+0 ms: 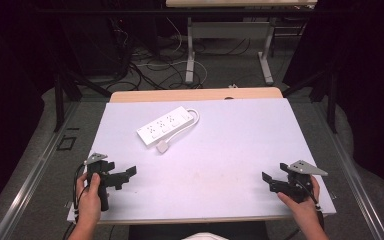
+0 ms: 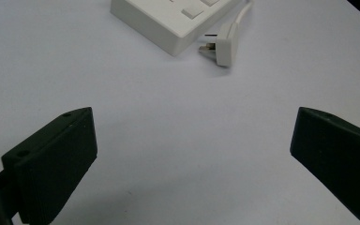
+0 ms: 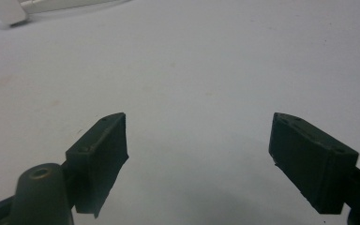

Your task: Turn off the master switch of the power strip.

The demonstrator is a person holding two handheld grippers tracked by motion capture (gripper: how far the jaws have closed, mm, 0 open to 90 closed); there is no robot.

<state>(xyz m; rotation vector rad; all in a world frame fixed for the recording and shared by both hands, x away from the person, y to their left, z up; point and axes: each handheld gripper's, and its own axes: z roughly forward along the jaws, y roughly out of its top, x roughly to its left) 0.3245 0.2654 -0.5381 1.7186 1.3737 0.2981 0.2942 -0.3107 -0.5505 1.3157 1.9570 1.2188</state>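
Power strip (image 1: 164, 127), white, lies flat on the pale table (image 1: 240, 150), left of centre and toward the far edge, set diagonally with its far end pointing right. Its top face carries several socket groups and square switches. A white cable (image 1: 194, 116) loops from the far right end and runs back along the near side of the strip to the plug (image 1: 162, 147), which lies on the table just beside the strip's near left corner. In the left gripper view the plug (image 2: 225, 44) shows metal pins pointing toward the strip (image 2: 178, 18), close to it; contact cannot be told. Left gripper (image 1: 127, 175) sits at the near left of the table, held by the person's left hand (image 1: 91, 197), and points right and slightly far, toward the strip, well apart from it. Its jaws stand wide, with bare table between them. Right gripper (image 1: 269, 181) sits at the near right, held by the right hand (image 1: 300, 202), pointing left. Its jaws also stand wide, holding nothing. A grey 3-cornered plate tops each gripper. The 2 grippers are well apart from each other, and neither touches the strip, cable or plug.
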